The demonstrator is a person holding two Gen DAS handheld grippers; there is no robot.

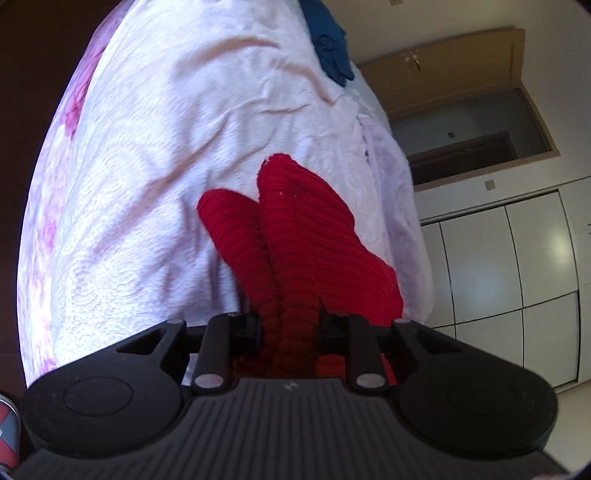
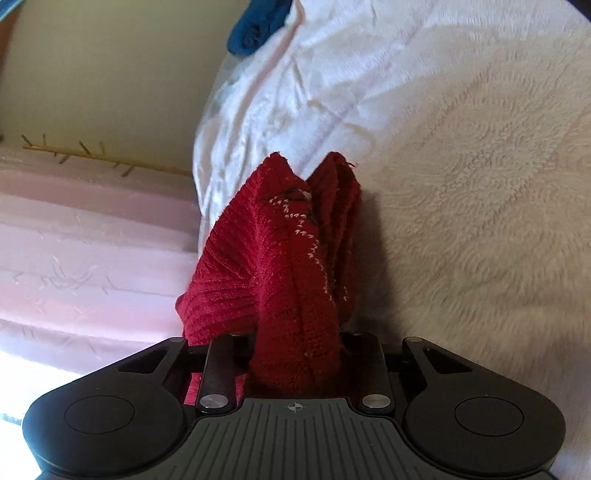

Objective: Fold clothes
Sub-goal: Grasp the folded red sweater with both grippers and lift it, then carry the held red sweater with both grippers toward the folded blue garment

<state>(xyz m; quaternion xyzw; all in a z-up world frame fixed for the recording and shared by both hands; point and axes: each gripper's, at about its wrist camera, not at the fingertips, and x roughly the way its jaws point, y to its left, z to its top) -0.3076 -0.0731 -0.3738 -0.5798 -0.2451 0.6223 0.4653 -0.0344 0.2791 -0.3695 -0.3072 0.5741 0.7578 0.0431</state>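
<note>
A red ribbed knit garment (image 1: 295, 236) hangs bunched from my left gripper (image 1: 290, 328), which is shut on it above the white bedspread (image 1: 166, 147). In the right wrist view the same red knit garment (image 2: 288, 266), with a line of white stitches, hangs bunched from my right gripper (image 2: 295, 347), which is shut on it. The fingertips of both grippers are hidden under the fabric. The garment is lifted off the bed and droops in folds.
A blue garment (image 1: 330, 48) lies at the far end of the bed; it also shows in the right wrist view (image 2: 256, 22). A wooden door (image 1: 461, 66) and white tiled floor (image 1: 517, 258) are right of the bed. A pink curtain (image 2: 85, 258) is left.
</note>
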